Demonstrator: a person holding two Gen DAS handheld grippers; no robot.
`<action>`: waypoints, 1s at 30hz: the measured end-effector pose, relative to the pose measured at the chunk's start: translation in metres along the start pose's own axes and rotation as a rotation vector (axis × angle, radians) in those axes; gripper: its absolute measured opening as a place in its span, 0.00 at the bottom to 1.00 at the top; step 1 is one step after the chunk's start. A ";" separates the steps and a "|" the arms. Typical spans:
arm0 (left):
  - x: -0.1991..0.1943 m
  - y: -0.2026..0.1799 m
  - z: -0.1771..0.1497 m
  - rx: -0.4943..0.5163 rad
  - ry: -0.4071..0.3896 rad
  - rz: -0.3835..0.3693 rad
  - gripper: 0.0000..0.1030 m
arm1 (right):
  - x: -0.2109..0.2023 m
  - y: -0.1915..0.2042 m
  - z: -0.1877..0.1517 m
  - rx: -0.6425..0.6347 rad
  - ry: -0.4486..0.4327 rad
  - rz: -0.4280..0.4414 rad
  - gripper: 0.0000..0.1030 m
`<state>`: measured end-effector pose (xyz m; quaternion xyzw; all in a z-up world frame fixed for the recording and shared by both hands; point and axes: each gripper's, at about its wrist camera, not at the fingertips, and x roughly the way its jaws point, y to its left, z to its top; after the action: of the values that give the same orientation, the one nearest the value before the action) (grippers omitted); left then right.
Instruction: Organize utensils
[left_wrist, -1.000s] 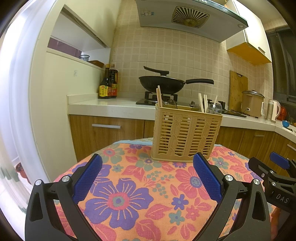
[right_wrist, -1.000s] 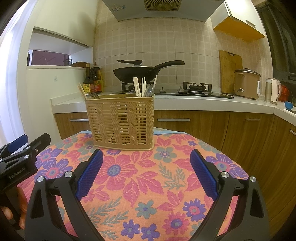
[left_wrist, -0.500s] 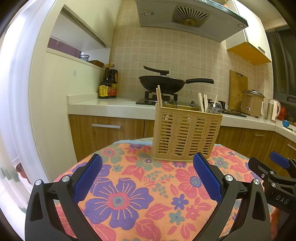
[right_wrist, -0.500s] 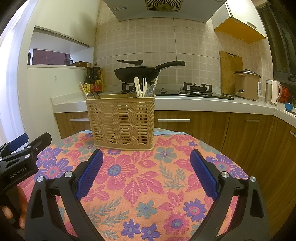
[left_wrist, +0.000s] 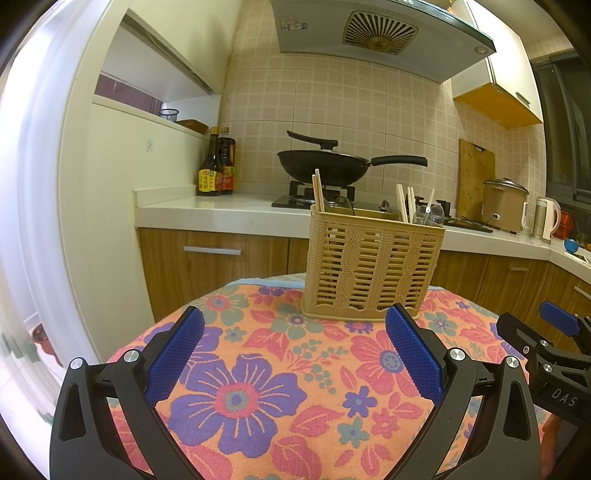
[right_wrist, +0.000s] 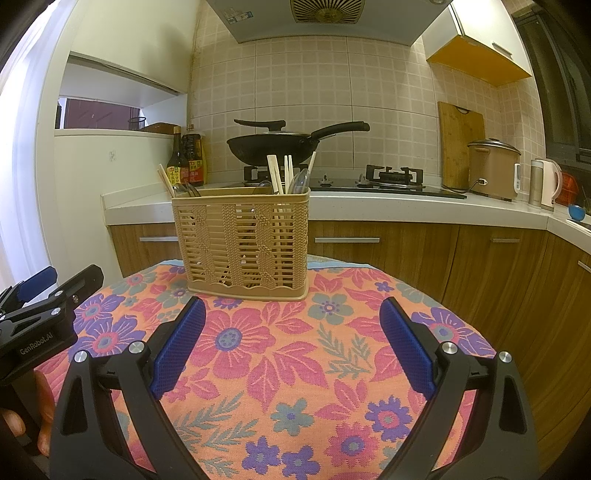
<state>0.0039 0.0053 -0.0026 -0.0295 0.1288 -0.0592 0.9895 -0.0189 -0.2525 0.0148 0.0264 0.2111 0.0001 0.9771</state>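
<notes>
A tan plastic utensil basket (left_wrist: 371, 260) (right_wrist: 245, 240) stands upright at the far side of a round table with a flowered cloth (left_wrist: 258, 387) (right_wrist: 295, 369). Chopsticks (left_wrist: 317, 190) (right_wrist: 275, 173) and clear spoons (left_wrist: 430, 214) (right_wrist: 299, 181) stick up out of it. My left gripper (left_wrist: 295, 350) hangs open over the cloth in front of the basket, nothing between its blue pads. My right gripper (right_wrist: 291, 339) is likewise open and empty, a little short of the basket. Each gripper shows at the edge of the other's view.
Behind the table runs a kitchen counter (right_wrist: 406, 206) with wooden cabinets, a gas hob with a black wok (left_wrist: 325, 166), sauce bottles (left_wrist: 216, 166), a rice cooker (right_wrist: 493, 168) and a kettle (right_wrist: 546, 184). A hand (right_wrist: 22, 417) holds the left gripper's handle.
The right wrist view has risen a touch, with the basket sitting slightly lower in it. The left gripper has stayed still; both remain open.
</notes>
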 end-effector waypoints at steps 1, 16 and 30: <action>0.000 0.000 0.000 0.000 0.000 0.000 0.93 | 0.000 0.000 0.000 0.000 0.000 0.000 0.88; 0.001 0.000 0.000 0.003 0.001 0.001 0.93 | 0.000 0.000 0.000 0.000 -0.003 0.000 0.90; -0.005 0.002 -0.001 0.003 -0.036 -0.008 0.93 | 0.000 0.000 0.000 -0.001 -0.004 -0.003 0.90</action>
<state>-0.0010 0.0080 -0.0029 -0.0297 0.1110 -0.0629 0.9914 -0.0189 -0.2520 0.0149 0.0257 0.2091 -0.0011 0.9776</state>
